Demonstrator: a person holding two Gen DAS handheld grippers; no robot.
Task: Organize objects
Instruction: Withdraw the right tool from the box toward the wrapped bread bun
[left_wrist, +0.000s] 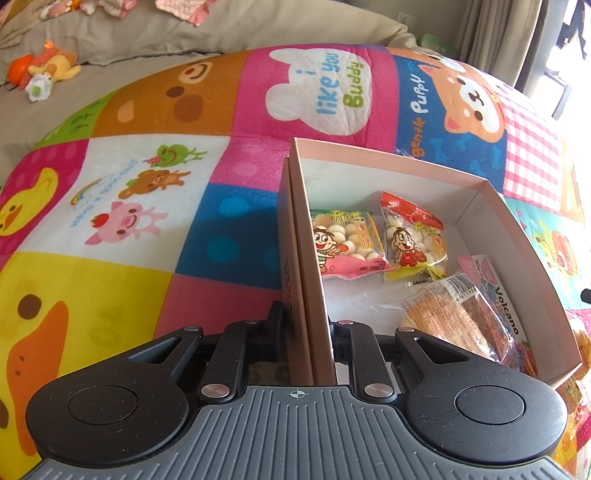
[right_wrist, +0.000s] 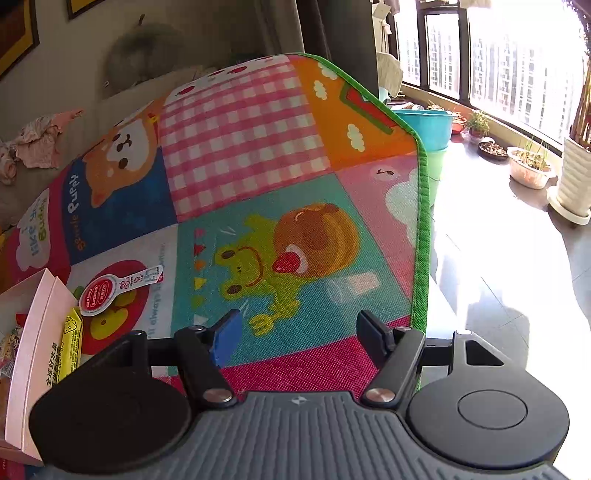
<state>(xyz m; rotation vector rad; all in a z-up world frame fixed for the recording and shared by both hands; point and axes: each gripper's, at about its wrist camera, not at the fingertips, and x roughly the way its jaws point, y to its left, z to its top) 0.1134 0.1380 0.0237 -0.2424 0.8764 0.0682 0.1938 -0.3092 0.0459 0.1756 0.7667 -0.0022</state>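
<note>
Your left gripper (left_wrist: 308, 332) clamps the box (left_wrist: 388, 166) wall (snacks (left_wrist: 380, 240) ahead, inside). Your right gripper (right_wrist: 299, 332) stands open, empty, over the mat (right_wrist: 258, 184).

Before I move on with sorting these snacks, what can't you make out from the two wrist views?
- Left wrist view: left claw pads, hidden behind the pink box wall they clamp.
- Left wrist view: Volcano packet, mostly covered by the clear wafer packet.
- Right wrist view: yellow packet, partly behind the box; small print unreadable.
- Right wrist view: box contents, cut off at left edge.
</note>
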